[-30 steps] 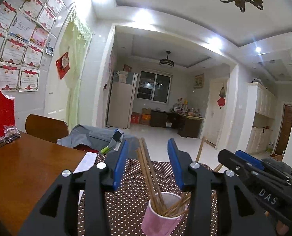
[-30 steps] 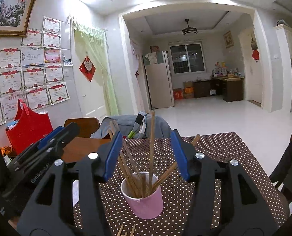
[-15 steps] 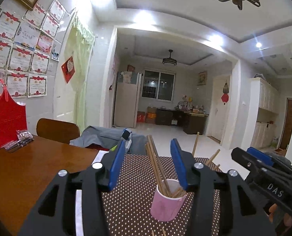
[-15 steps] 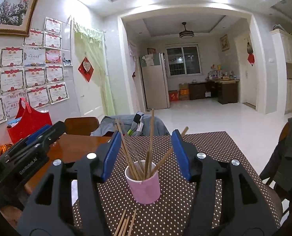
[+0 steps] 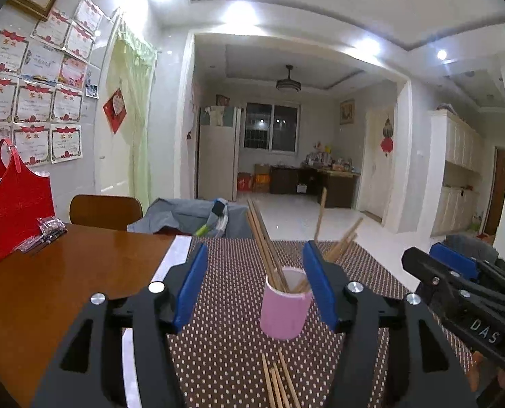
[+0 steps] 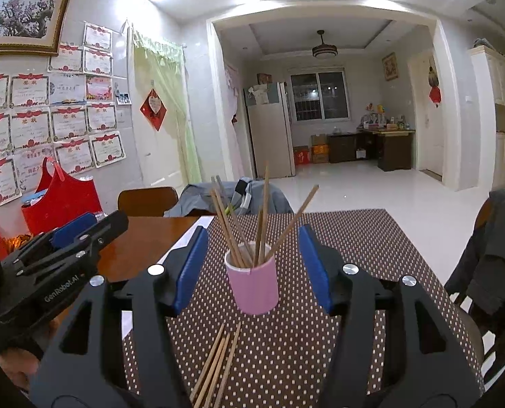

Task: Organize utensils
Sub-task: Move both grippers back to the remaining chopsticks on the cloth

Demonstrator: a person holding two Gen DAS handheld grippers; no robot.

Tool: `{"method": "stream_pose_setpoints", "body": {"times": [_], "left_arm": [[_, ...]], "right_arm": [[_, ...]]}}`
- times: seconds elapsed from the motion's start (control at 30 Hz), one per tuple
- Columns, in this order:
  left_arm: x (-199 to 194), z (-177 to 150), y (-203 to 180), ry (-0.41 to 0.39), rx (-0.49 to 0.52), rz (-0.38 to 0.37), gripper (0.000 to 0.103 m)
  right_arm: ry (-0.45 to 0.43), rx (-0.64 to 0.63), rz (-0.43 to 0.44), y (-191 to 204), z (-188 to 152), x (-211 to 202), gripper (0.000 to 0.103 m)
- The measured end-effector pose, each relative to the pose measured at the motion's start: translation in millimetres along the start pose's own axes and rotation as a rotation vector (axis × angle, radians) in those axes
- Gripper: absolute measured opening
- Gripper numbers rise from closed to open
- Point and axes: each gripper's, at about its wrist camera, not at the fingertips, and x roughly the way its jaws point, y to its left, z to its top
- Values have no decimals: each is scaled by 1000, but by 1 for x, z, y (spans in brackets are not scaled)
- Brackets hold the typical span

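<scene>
A pink cup stands upright on a brown dotted placemat with several wooden chopsticks leaning in it. More loose chopsticks lie flat on the mat in front of the cup. My left gripper faces the cup from a short way back; its jaws are opening, with nothing pressed between them. My right gripper is open, and the cup stands ahead of its fingertips, untouched. Each gripper also shows at the edge of the other's view.
The placemat lies on a wooden table. At its far left stand a red bag and a small packet. A chair with a grey jacket is behind the table; a coat-draped chair is at the right.
Both grippers have drawn back from the cup, which now looks smaller and farther off. The loose chopsticks have come into view at the bottom. The left jaws have widened.
</scene>
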Motion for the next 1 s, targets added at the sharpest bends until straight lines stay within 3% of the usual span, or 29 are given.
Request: {"method": "stream_pose_setpoints", "body": {"times": [0.3,0.5,0.8,1.0], "left_arm": [[5,-26,-7,153,72,-7,61],[30,-59,-9,362,131,-21,61],[65,-113,-12,676,132,-65,61],[82,-139,-11,779,119,-70,61]], "right_arm": [[102,0,3,-6,-34,0,58],[203,-5,-1,-12,-64,8,58],[362,33,21,-23,-96,26,61],[456,59,23,-26,-112,41,61]]}}
